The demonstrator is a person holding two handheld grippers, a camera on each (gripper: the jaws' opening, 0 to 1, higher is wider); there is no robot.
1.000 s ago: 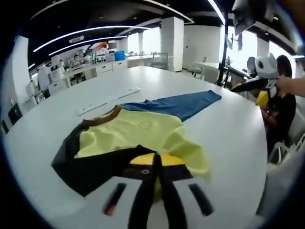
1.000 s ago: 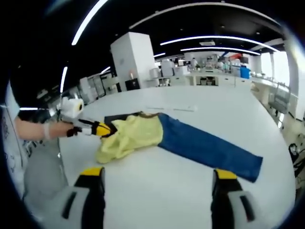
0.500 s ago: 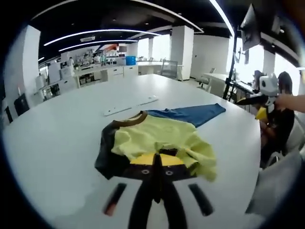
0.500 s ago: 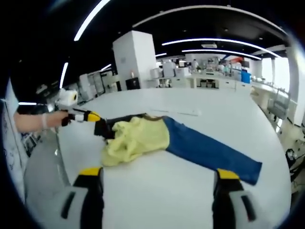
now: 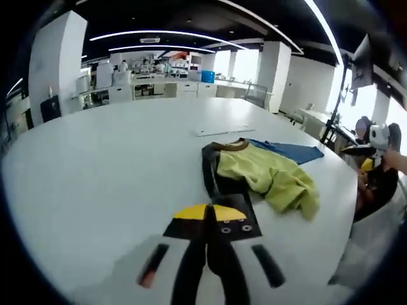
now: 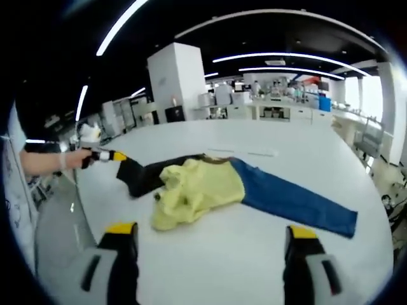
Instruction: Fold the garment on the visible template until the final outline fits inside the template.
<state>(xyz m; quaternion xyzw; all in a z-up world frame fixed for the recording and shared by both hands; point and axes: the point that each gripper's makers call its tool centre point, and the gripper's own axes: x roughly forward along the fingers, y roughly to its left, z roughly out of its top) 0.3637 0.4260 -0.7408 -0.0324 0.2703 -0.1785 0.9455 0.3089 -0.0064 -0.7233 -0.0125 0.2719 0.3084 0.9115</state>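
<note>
White table [image 6: 254, 267], one garment [image 6: 203, 184], left gripper [image 5: 208, 219] jaws pinching its black sleeve, right gripper [image 6: 210, 241] jaws spread, empty.

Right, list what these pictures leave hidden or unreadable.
- Left gripper view: the black sleeve end, hidden behind the left hand-held gripper.
- Both views: no folding template outline is discernible on the white table.
- Right gripper view: the yellow garment's underside, bunched up.

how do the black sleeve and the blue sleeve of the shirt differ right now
The black sleeve is pinched at its end by the shut left gripper and pulled out taut; the blue sleeve lies free and flat, with the open right gripper well short of it. The black one looks narrower and creased, the blue one broad and smooth. Both stretch out from the yellow body on the white table.
</note>
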